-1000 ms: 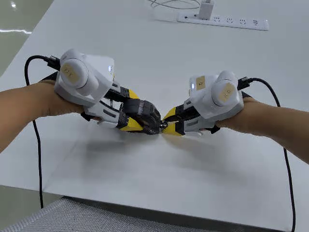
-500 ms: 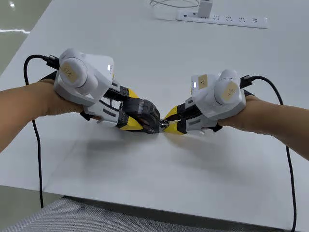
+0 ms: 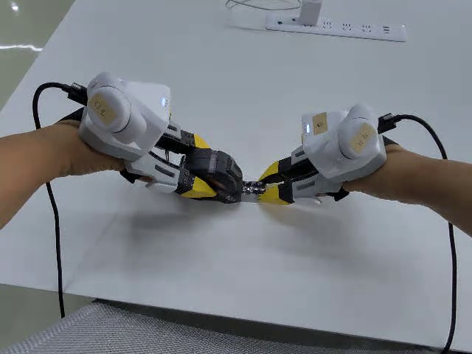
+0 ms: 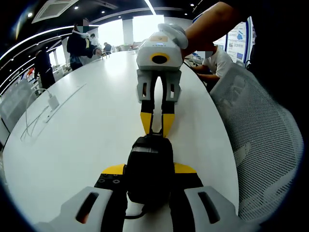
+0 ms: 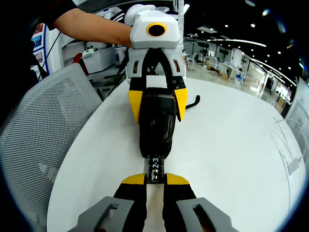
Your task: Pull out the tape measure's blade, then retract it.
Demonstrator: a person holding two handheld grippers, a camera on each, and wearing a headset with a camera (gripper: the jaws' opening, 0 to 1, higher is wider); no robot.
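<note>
The black tape measure case [image 3: 214, 174] sits low over the white table [image 3: 243, 88], clamped between the yellow-tipped jaws of my left gripper [image 3: 208, 177]. In the left gripper view the case [image 4: 149, 169] fills the gap between my jaws. A short stretch of blade [image 3: 253, 188] sticks out toward my right gripper [image 3: 269, 186], which is shut on the blade's end. The right gripper view shows the numbered blade [image 5: 155, 169] running from the case [image 5: 157, 123] into my closed jaws [image 5: 155, 182]. The right gripper [image 4: 156, 124] faces me in the left gripper view.
A white power strip [image 3: 335, 28] with a plugged charger and cables lies at the table's far edge. Black cables [image 3: 44, 147] trail from both grippers. A grey mesh chair [image 3: 88, 332] stands below the table's near edge. People sit in the background of the left gripper view.
My right gripper has moved rightward away from the case, drawing a short length of blade out. The left gripper and case have stayed about where they were.
</note>
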